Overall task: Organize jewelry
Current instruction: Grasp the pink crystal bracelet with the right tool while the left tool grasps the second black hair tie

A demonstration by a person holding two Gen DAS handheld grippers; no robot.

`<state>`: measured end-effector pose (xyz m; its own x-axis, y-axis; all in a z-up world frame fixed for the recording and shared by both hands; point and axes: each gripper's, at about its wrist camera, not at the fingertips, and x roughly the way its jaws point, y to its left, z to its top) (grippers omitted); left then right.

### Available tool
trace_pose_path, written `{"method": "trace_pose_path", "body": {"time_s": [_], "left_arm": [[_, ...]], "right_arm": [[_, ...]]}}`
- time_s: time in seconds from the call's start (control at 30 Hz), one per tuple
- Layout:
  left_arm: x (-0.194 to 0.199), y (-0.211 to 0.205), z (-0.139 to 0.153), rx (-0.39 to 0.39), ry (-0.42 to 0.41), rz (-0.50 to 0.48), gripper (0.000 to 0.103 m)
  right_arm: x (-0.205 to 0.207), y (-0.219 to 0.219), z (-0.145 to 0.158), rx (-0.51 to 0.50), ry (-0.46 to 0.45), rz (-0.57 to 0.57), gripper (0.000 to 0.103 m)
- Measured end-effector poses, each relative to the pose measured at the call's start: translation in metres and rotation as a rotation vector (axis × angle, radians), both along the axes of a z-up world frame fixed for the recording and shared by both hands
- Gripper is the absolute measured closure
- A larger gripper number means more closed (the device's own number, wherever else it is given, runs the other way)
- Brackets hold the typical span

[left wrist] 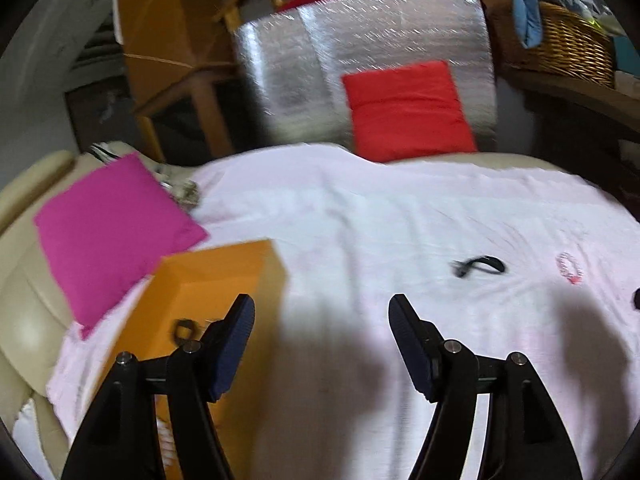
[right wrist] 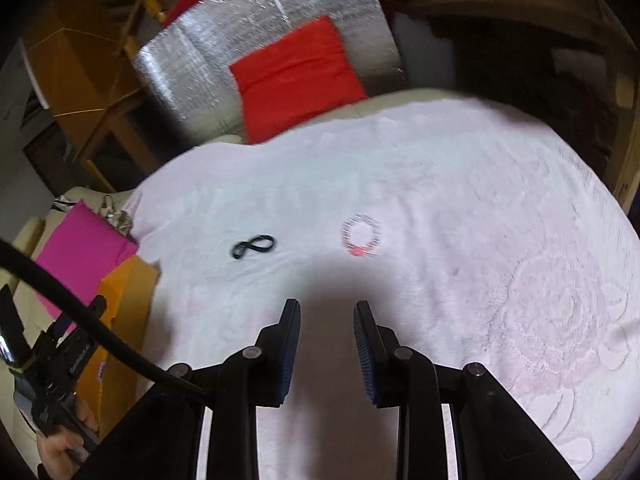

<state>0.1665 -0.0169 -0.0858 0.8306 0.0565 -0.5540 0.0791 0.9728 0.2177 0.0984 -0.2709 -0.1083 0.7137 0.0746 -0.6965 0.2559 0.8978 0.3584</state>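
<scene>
A: So, what was shown, from the biggest thing down?

B: A pale pink cloth was seen spread over a cream surface and filling most of both views. Behind it, a silver quilted panel was propped upright, with a red cushion leaned against it. A magenta cushion was laid at the cloth's left edge, and an orange box was set just beside it, overlapping the cloth.

A: And the jewelry?

B: A beaded pink bracelet was laid flat on the cloth in a ring. A small black looped band was laid to its left, apart from it. A dark ring-shaped piece was seen on the orange box, too blurred to be made out further.

A: How were the grippers held?

B: The left gripper was held wide apart over the cloth beside the box, with nothing between its fingers. The right gripper was held with a narrower gap, released, with only cloth seen between its fingers; the bracelet was ahead of it, untouched. A hand was glimpsed at the lower left of the right wrist view, wrapped around the left gripper's handle.
</scene>
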Motion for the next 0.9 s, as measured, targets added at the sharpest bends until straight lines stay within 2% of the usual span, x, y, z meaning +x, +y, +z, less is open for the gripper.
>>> {"method": "trace_pose_path", "body": {"time_s": [0.13, 0.23, 0.3, 0.37, 0.5, 0.6, 0.7, 0.8, 0.9], "left_arm": [[0.016, -0.019, -0.016, -0.059, 0.09, -0.049, 0.033], [0.026, -0.032, -0.027, -0.079, 0.131, -0.075, 0.033], [0.034, -0.039, -0.032, -0.078, 0.142, -0.094, 0.033], [0.043, -0.05, -0.037, -0.074, 0.141, -0.123, 0.033], [0.06, -0.071, -0.042, -0.062, 0.121, -0.207, 0.033], [0.068, -0.088, -0.043, -0.051, 0.099, -0.26, 0.033], [0.082, -0.102, -0.045, -0.084, 0.096, -0.297, 0.033], [0.093, -0.113, -0.048, -0.127, 0.115, -0.347, 0.033], [0.102, -0.121, -0.057, -0.143, 0.177, -0.36, 0.033]], "right_arm": [[0.016, -0.016, -0.017, 0.053, 0.07, -0.009, 0.073], [0.024, -0.027, -0.028, 0.065, 0.078, -0.016, 0.073], [0.035, -0.035, -0.038, 0.107, 0.112, -0.034, 0.073], [0.043, -0.044, -0.043, 0.158, 0.107, -0.039, 0.073], [0.066, -0.06, -0.051, 0.189, 0.114, -0.068, 0.073], [0.08, -0.071, -0.053, 0.183, 0.104, -0.099, 0.073], [0.091, -0.076, -0.055, 0.167, 0.098, -0.104, 0.073], [0.101, -0.077, -0.059, 0.141, 0.107, -0.097, 0.073], [0.113, -0.069, -0.064, 0.117, 0.117, -0.068, 0.073]]}}
